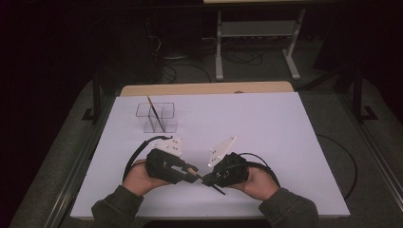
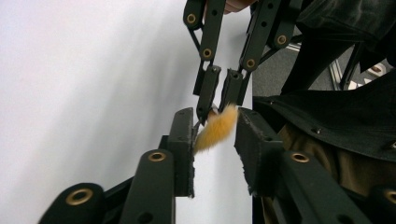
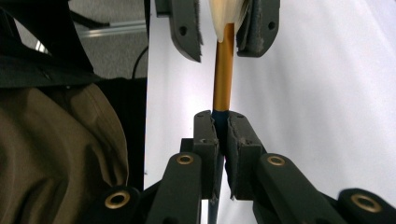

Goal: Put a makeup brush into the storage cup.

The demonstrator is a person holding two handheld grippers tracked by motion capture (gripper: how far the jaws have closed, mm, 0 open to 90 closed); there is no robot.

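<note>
Your right claw [image 3: 222,122] clenches the paintbrush [image 3: 223,70] by its handle, offering the bristles between your released left claw's [image 2: 215,133] jaws for handover.

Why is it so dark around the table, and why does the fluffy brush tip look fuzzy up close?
High view: light falls on the white table, while the floor and room behind stay dim. Left gripper view: the orange brush tip sits close to the camera between the left tool's jaws, so it blurs. Right gripper view: the right tool and gold handle look sharper; the bristles at the top are washed out.
</note>
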